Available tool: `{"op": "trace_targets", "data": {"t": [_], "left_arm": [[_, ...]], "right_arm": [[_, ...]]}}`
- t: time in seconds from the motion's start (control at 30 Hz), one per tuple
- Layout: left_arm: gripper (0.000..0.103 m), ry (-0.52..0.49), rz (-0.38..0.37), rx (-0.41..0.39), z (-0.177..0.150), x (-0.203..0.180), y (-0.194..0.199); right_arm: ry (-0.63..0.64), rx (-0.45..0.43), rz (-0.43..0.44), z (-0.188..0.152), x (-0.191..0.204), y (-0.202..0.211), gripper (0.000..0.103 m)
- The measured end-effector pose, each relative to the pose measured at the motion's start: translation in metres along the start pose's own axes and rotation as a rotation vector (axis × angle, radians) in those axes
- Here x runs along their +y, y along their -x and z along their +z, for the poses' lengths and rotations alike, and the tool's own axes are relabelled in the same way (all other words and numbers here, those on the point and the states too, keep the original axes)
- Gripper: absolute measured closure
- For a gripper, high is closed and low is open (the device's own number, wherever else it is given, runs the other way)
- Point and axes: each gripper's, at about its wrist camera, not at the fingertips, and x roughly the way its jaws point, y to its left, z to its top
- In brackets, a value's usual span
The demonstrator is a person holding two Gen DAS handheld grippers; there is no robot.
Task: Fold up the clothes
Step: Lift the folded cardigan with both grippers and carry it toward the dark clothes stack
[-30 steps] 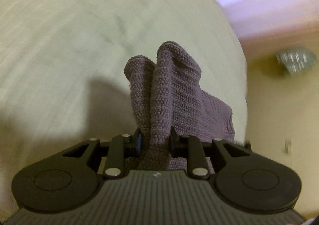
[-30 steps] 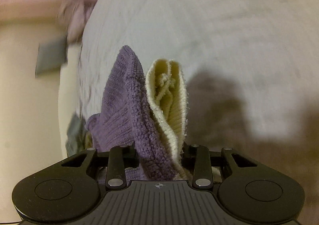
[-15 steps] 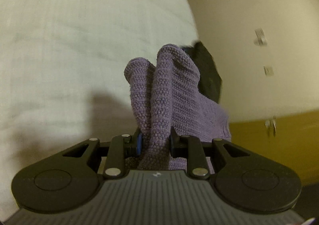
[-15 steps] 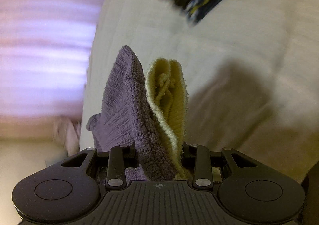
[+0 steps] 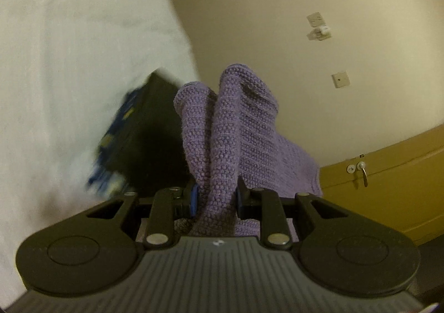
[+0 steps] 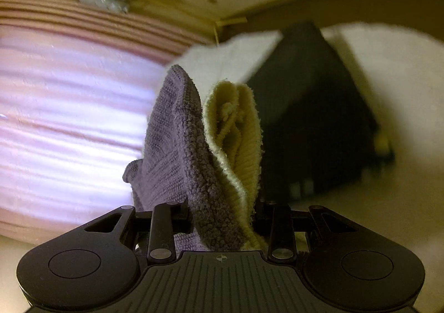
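The left gripper (image 5: 216,199) has its jaws clamped on a bunched fold of the purple knit garment (image 5: 238,130), lifted clear of the white bed (image 5: 69,63). The right gripper (image 6: 222,216) pinches the same knit (image 6: 172,146) — purple and cream (its ribbed edge (image 6: 238,130)) — with a dark garment (image 6: 310,107) lying on the bed beyond.

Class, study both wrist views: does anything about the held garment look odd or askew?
Nothing looks damaged. The purple knit garment is bunched unevenly in both grippers, and cream-yellow knit with a loose cord shows only in the right gripper.
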Motion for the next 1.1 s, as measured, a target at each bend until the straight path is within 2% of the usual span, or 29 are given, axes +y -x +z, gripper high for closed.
{"op": "trace_targets", "data": {"t": [0.17,0.33,0.5,0.6,0.7,0.77,0.8,0.83,0.93,1.0,1.1], "left_arm": [[0.083,-0.084,-0.003,-0.012,0.056,-0.036,-0.052],[0.083,-0.103,0.004,0.004,0.085,-0.046,-0.086],[0.083,-0.080,0.030,0.035,0.089,-0.033,-0.105],[0.083,-0.051,0.059,0.063,0.088,-0.017,-0.118],[0.082,-0.035,0.096,0.095,0.084,0.002,-0.133],[0.081,-0.014,0.125,0.111,0.083,0.018,-0.143],[0.080,-0.003,0.140,0.118,0.082,0.025,-0.148],[0.079,0.000,0.144,0.116,0.082,0.028,-0.150],[0.077,-0.010,0.157,0.090,0.087,0.026,-0.144],[0.078,-0.018,0.186,0.046,0.090,0.023,-0.131],[0.080,-0.085,0.256,-0.048,0.092,0.005,-0.105]], "right_arm": [[-0.011,-0.055,0.025,0.069,0.006,-0.015,0.069],[-0.026,-0.069,0.031,0.098,0.006,-0.032,0.069],[-0.066,-0.044,0.016,0.110,-0.011,-0.050,0.069],[-0.098,-0.016,-0.010,0.106,-0.033,-0.047,0.069],[-0.130,0.013,-0.050,0.104,-0.052,-0.061,0.068],[-0.141,0.026,-0.100,0.102,-0.064,-0.073,0.065],[-0.133,0.027,-0.129,0.100,-0.067,-0.077,0.057],[-0.105,0.017,-0.156,0.099,-0.066,-0.079,0.051],[-0.012,-0.034,-0.222,0.096,-0.056,-0.076,0.050],[0.055,-0.104,-0.267,0.091,-0.043,-0.062,0.050],[0.179,-0.244,-0.355,0.080,-0.022,-0.033,0.050]]}}
